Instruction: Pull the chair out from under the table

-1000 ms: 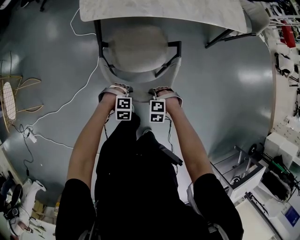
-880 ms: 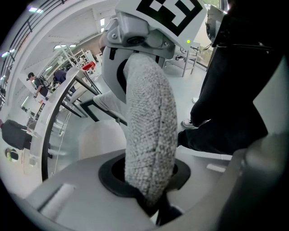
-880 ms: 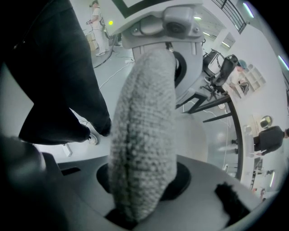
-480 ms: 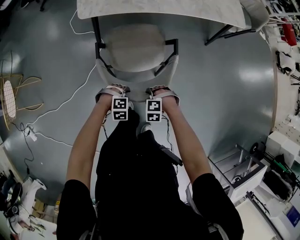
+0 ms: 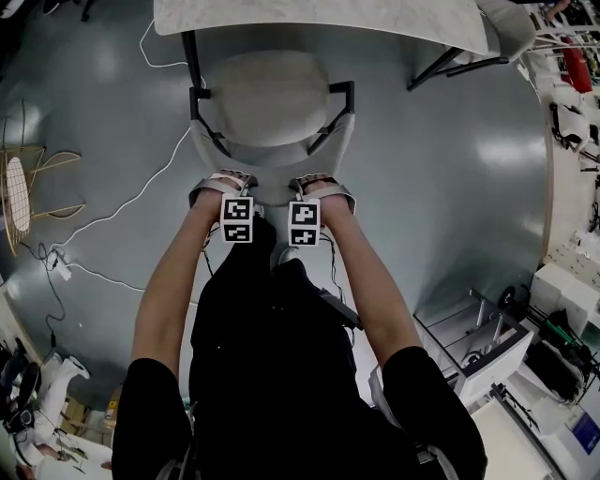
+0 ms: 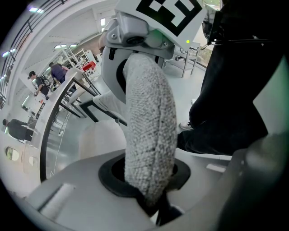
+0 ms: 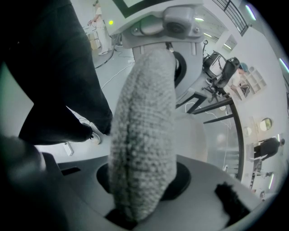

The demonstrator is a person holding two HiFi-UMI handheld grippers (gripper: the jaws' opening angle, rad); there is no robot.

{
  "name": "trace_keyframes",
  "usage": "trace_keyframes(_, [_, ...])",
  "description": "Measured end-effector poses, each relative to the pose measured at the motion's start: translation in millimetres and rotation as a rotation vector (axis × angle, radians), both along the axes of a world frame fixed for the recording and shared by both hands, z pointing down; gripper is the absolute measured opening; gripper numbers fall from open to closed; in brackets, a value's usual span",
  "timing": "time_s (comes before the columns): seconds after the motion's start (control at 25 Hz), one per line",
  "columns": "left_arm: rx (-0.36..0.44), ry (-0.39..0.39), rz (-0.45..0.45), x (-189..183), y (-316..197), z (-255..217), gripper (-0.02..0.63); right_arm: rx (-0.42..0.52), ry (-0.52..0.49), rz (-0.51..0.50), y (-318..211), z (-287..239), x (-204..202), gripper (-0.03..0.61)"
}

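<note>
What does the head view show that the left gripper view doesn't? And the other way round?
Only the head view: the whole chair from above, and both of the person's arms reaching down to it.
Only the left gripper view: a close look at the left claw shut on the chair's fuzzy backrest.
Both: the chair, the right claw and the person's dark trousers.

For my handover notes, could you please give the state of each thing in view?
chair: upright, seat showing in front of the table edge.
left gripper: shut on the backrest.
right gripper: shut on the backrest.
backrest: clamped at its top, one gripper each side.
table: standing beyond the chair.
white cable: lying loose on the floor.
</note>
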State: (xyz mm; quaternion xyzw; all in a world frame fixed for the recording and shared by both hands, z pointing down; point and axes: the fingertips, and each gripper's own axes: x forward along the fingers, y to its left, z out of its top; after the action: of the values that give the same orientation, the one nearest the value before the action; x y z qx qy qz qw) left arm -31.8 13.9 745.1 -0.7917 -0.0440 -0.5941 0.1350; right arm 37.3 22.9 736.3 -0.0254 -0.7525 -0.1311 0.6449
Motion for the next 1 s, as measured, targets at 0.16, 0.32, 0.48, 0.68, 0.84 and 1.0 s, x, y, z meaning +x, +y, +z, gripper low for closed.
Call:
trace_keyframes(0.16, [0.005,0.004,0.001,4,8,-2,0.078,0.003,0.0,0.004,9,-1,4,0.101])
trace_keyframes(0.32, [0.004,0.002,0.004,4,14,0,0.08,0.002,0.0,0.006,15,0,4,0.101])
trace_keyframes(0.48, [0.001,0.003,0.01,7,25,1,0.08,0.001,-0.002,0.01,26,1,6,0.101])
trace_keyframes(0.68, [0.001,0.002,0.018,10,40,1,0.08,0.001,-0.001,0.017,41,1,9,0.101])
trace_keyframes(0.84, [0.003,0.003,0.016,12,49,0,0.078,0.004,0.0,0.017,50,0,12,0.101])
trace_keyframes(1.0, [-0.002,0.003,0.019,12,58,3,0.079,0.001,0.001,0.021,59,2,11,0.101])
